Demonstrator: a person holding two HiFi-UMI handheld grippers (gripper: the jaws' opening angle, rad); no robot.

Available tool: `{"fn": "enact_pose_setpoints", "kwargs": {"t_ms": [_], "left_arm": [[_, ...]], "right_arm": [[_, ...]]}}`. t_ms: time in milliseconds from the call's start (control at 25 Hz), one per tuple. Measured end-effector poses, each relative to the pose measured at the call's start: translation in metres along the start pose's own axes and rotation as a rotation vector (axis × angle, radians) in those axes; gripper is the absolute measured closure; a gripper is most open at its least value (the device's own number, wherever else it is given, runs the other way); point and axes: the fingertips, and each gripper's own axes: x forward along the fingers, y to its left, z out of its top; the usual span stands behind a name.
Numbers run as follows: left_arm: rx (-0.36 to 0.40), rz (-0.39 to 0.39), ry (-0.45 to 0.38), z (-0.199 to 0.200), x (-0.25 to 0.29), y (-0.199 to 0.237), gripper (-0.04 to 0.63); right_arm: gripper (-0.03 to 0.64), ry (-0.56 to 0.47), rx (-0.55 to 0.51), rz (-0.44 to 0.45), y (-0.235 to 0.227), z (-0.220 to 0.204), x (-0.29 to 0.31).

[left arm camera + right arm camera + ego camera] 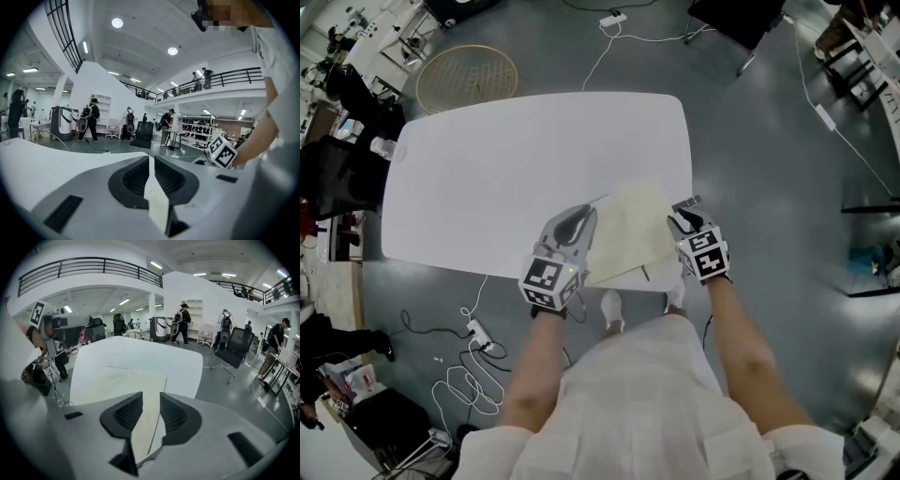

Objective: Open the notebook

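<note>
- Pinching the left edge of the notebook (630, 234), a cream sheet seen edge-on between closed jaws: my left hand-held gripper (581, 218).
- My right hand-held gripper (682, 218): jaws spread, pads pressing nothing, the notebook's right edge just beneath and ahead.
- Notebook lies on the white surface (506, 159), between both hand-held grippers.

We are finding no words, numbers, brand names or signs that can be read in any view. We are seeing only black-and-white square markers on the left tool (574, 223) and on the right tool (682, 219), and these patterns are carrying no letters or digits. Any print in the room behind is showing too small and blurred to read.
</note>
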Motion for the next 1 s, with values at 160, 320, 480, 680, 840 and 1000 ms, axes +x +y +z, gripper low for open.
{"fn": "enact_pose_setpoints", "kwargs": {"t_ms": [160,320,480,680,840,1000], "left_arm": [[-0.002,-0.013,0.018,-0.007,0.005,-0.005,0.569],[0.003,-0.019,0.030,-0.010,0.008,-0.008,0.569],[0.001,-0.020,0.032,-0.010,0.006,-0.003,0.569],[0.001,-0.016,0.029,-0.012,0.004,0.003,0.569],[0.000,-0.017,0.026,-0.011,0.002,0.003,0.569],[-0.003,-0.014,0.018,-0.010,0.001,0.003,0.569]], "right_arm": [[0.500,0.073,0.042,0.016,-0.004,-0.015,0.012],[0.505,0.124,0.110,0.024,-0.009,-0.022,0.020],[0.505,0.180,0.120,0.010,-0.009,-0.028,0.029],[0.505,0.220,0.148,0.022,-0.006,-0.035,0.038],[0.508,0.249,0.171,0.026,-0.006,-0.039,0.041],[0.520,0.272,0.189,0.033,-0.007,-0.042,0.043]]}}
